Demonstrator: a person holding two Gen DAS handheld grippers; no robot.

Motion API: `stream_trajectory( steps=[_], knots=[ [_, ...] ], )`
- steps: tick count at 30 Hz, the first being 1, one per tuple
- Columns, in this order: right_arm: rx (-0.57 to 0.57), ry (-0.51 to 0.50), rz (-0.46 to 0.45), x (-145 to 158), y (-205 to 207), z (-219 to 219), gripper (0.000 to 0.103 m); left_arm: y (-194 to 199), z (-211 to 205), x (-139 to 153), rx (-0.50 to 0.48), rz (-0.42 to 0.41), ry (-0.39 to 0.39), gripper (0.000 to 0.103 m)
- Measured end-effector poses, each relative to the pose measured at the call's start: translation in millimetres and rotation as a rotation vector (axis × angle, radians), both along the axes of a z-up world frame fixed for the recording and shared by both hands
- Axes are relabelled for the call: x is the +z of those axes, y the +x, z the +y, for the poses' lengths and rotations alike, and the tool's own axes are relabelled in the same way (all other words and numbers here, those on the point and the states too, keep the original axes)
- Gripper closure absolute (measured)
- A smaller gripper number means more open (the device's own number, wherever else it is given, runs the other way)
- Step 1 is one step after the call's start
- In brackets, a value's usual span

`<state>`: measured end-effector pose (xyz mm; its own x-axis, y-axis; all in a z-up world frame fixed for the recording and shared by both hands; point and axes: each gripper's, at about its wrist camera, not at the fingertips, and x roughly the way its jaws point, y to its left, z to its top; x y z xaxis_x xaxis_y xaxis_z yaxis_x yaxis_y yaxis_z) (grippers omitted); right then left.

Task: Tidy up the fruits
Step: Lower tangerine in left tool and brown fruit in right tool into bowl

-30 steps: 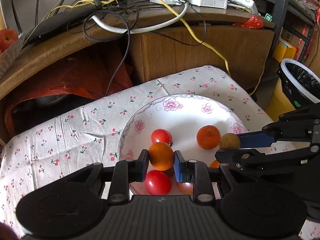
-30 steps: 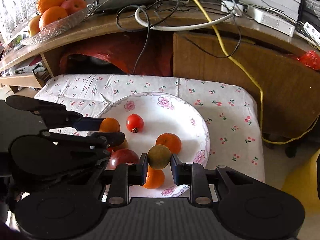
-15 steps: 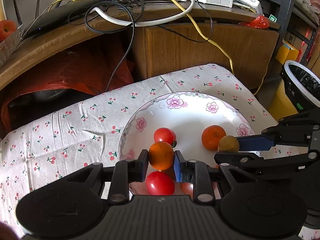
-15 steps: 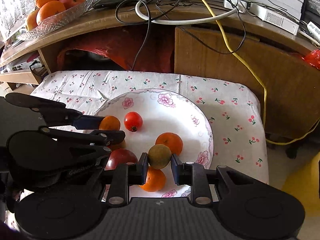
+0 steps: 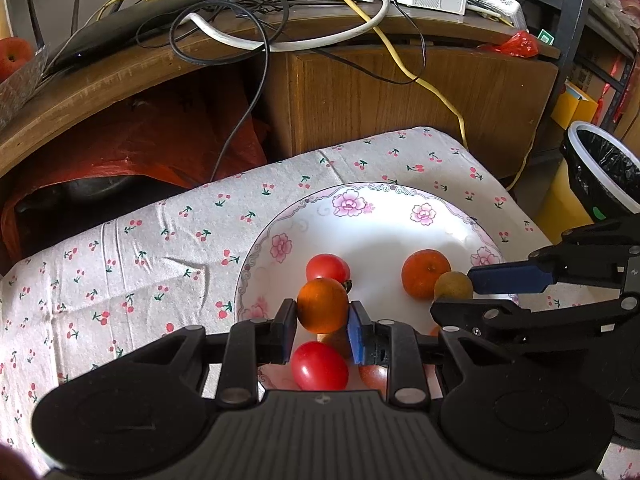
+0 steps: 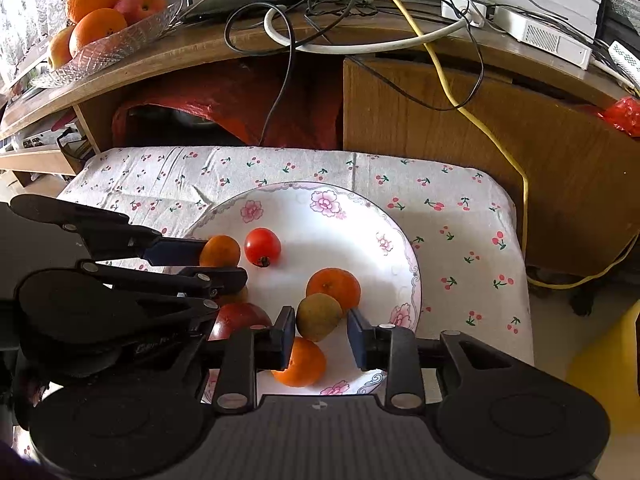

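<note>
- We are holding a small orange in our left gripper; its two pads are pressing on both sides of the fruit, so the gripper is closed on it, a little above the near part of the plate.
- Our right gripper is a little open: the brown-green fruit is sitting between the pads, touching the left pad, while a clear gap is showing on the right side. We are judging that it is letting go, or not yet gripping; whether the fruit is already resting on the plate we cannot tell.
- Below and around the grippers the other fruits are lying on the plate: a red tomato near the middle, a second orange just behind the brown-green fruit, a third orange under the right gripper, and a dark red fruit under the left one.
- The plate is standing on the cloth with cherries, directly under both grippers, so the coming move is turning on height only: the held orange is needing to go straight down, to the free white area just left of the tomato.
- The fruits are round, so no long axis is mattering, but they may be rolling on the plate after release.
</note>
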<state>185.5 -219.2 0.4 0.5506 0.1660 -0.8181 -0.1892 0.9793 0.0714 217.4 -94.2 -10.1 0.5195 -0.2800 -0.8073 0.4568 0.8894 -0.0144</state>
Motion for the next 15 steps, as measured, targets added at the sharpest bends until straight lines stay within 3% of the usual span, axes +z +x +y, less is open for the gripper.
stream_trajectory(
  steps=[15],
  knots=[
    [-0.019,0.004,-0.007,2.2,-1.1,-3.9,0.074,-0.2,2.4,1.6,0.013,-0.006,0.003,0.066]
  ],
)
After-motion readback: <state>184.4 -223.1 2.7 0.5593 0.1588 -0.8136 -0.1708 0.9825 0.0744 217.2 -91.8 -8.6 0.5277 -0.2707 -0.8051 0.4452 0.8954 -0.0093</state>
